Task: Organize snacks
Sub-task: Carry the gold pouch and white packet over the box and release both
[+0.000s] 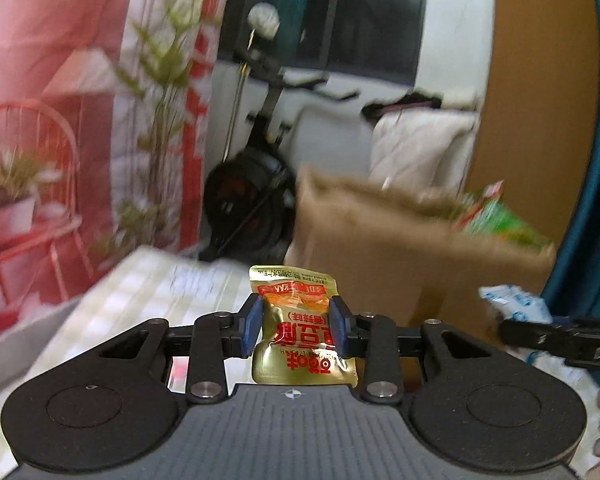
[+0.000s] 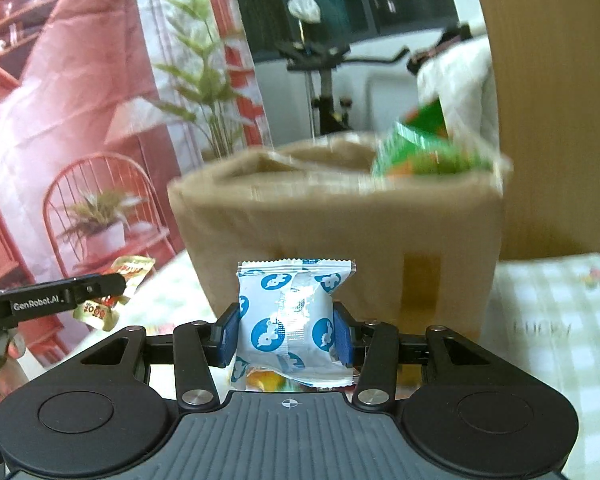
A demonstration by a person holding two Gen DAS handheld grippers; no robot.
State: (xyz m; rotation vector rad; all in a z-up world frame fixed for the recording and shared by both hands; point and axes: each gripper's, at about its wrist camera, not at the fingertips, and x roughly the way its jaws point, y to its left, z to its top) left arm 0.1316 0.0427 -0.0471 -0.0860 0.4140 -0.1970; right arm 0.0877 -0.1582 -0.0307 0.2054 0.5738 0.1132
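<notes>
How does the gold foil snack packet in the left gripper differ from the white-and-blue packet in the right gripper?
The gold foil snack packet is shiny with red lettering; the white wrapper with blue round logos is matte and patterned. The gold one looks smaller and rounded at the corners, the white one puffier with crimped edges. Both stand upright, pinched between blue-padded fingers, in front of the brown cardboard box.
</notes>
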